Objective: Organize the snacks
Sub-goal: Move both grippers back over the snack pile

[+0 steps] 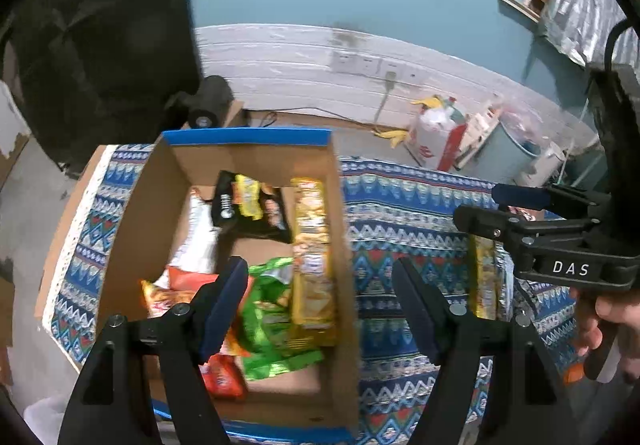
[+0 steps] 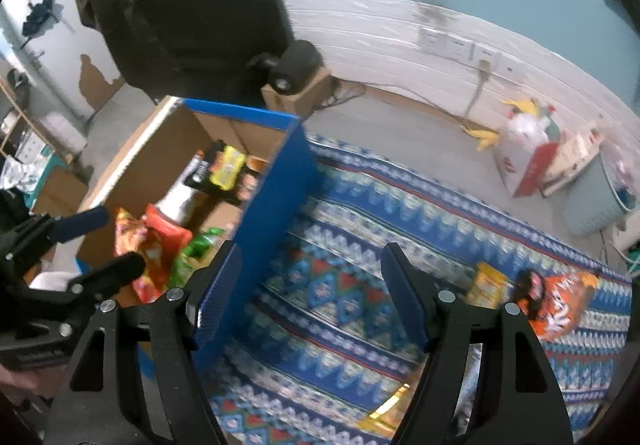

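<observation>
A cardboard box (image 1: 256,153) with a blue rim stands on the patterned cloth (image 1: 404,205). It holds several snack packets: a black one (image 1: 250,207), a long golden one (image 1: 312,257), a green one (image 1: 272,321) and orange ones (image 1: 176,293). My left gripper (image 1: 320,309) hangs open over the box's right wall with nothing between its fingers. My right gripper (image 2: 310,297) is open and empty above the cloth, beside the box's blue wall (image 2: 260,245). On the cloth lie an orange packet (image 2: 560,305), a yellow packet (image 2: 488,281) and a gold packet (image 2: 384,413).
On the floor beyond the table are a white and red bag (image 1: 436,141) and a pale bin (image 1: 516,153). A dark hanging cloth (image 1: 100,45) fills the upper left. A black device (image 1: 208,101) sits on a cardboard carton. Wall sockets (image 1: 360,63) are behind.
</observation>
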`<action>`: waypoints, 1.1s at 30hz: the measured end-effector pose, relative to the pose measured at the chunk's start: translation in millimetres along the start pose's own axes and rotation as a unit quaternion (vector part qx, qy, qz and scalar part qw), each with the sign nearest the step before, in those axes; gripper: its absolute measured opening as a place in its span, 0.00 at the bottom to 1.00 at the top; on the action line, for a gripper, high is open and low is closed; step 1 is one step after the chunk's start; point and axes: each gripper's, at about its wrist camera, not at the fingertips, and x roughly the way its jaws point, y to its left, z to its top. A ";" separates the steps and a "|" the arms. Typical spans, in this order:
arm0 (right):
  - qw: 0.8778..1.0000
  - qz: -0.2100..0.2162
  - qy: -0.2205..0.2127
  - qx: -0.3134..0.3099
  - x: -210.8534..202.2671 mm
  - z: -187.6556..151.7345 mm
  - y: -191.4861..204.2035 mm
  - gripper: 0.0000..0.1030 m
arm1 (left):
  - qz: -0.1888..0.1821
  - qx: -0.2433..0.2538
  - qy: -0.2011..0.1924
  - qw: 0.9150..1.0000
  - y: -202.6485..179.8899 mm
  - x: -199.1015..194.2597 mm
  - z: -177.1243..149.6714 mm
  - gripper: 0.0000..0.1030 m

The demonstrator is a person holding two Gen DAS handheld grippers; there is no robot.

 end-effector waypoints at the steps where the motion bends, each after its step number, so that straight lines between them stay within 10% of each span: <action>1: 1.000 -0.008 0.000 0.002 -2.9 -3.8 -7.5 0.71 | -0.002 0.004 0.001 1.000 -5.8 0.8 -0.2 0.76; 33: 0.990 -0.079 0.057 0.104 -17.3 -118.5 -174.5 0.74 | -0.059 0.117 0.114 0.985 -161.8 103.4 -25.1 0.76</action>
